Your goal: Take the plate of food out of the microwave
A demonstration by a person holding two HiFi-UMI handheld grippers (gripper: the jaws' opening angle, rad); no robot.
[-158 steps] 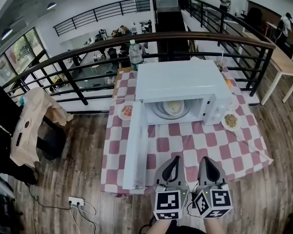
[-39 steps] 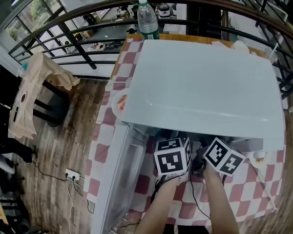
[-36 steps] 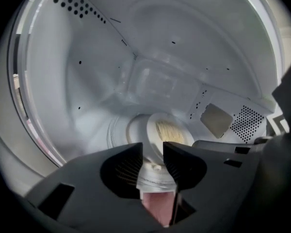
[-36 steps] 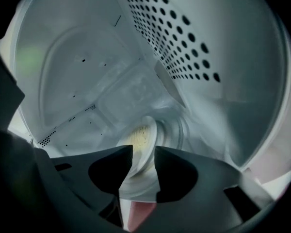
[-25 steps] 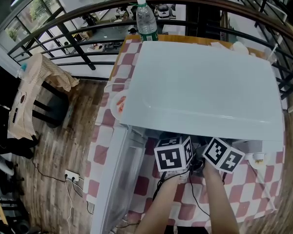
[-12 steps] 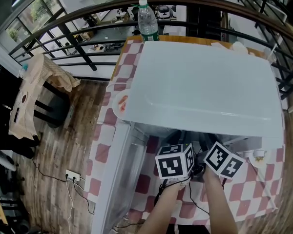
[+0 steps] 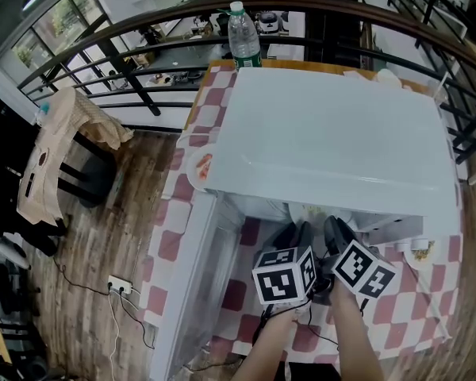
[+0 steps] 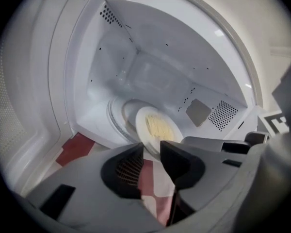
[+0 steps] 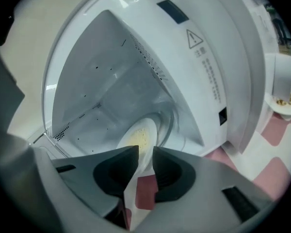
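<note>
The white microwave (image 7: 333, 133) stands on the checked table with its door (image 7: 198, 284) swung open to the left. A white plate of yellow food (image 8: 157, 127) sits at the front of the cavity, off the glass turntable (image 8: 117, 120). In the head view the plate (image 7: 313, 211) just shows under the microwave's front edge. My left gripper (image 8: 153, 152) has the plate's near rim between its jaws, which stand fairly wide. My right gripper (image 9: 145, 152) is shut narrowly on the rim of the same plate (image 9: 136, 137). Both grippers, left (image 7: 300, 230) and right (image 7: 333, 225), point into the opening side by side.
A water bottle (image 7: 243, 26) stands behind the microwave. A plate with red food (image 7: 200, 167) lies to its left. A small dish of food (image 7: 422, 252) sits at its right front corner. A dark railing runs behind the table (image 7: 238, 292). The open door bounds my left side.
Both grippers have drawn back toward me out of the microwave's mouth. Their jaws now show in the head view, and the plate has come forward to the opening.
</note>
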